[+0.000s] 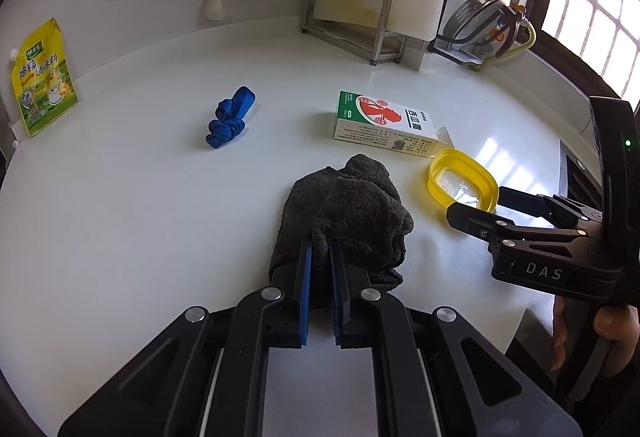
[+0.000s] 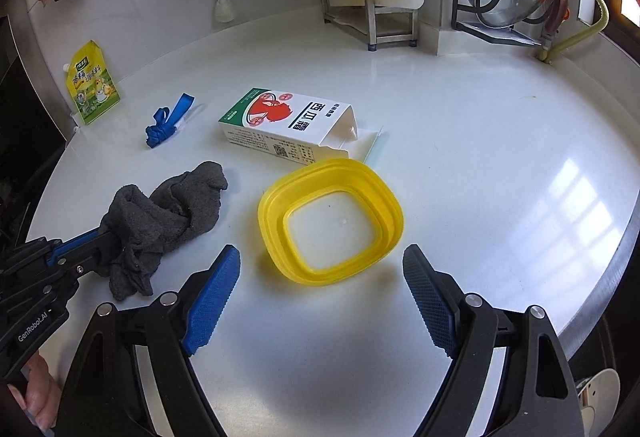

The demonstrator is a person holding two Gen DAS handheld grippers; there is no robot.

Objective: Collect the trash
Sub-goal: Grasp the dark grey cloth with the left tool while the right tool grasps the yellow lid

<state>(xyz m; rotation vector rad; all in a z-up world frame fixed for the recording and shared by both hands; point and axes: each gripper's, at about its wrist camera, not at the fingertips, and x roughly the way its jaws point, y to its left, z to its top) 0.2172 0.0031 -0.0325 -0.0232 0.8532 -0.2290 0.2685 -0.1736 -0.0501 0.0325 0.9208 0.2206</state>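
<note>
Left wrist view, left gripper [image 1: 320, 257] pinching grey cloth [image 1: 352, 213], right gripper [image 2: 322, 269] spread before yellow lid [image 2: 276, 233].

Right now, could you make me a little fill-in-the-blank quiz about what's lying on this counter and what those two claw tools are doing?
1. The left gripper is shut on the dark grey ____.
2. The right gripper is open, with its fingers toward the ____ plastic container.
3. The medicine box lies on its side with its end flap ____.
4. The knotted strap is ____ in colour.

Missing words: cloth; yellow; open; blue
</note>
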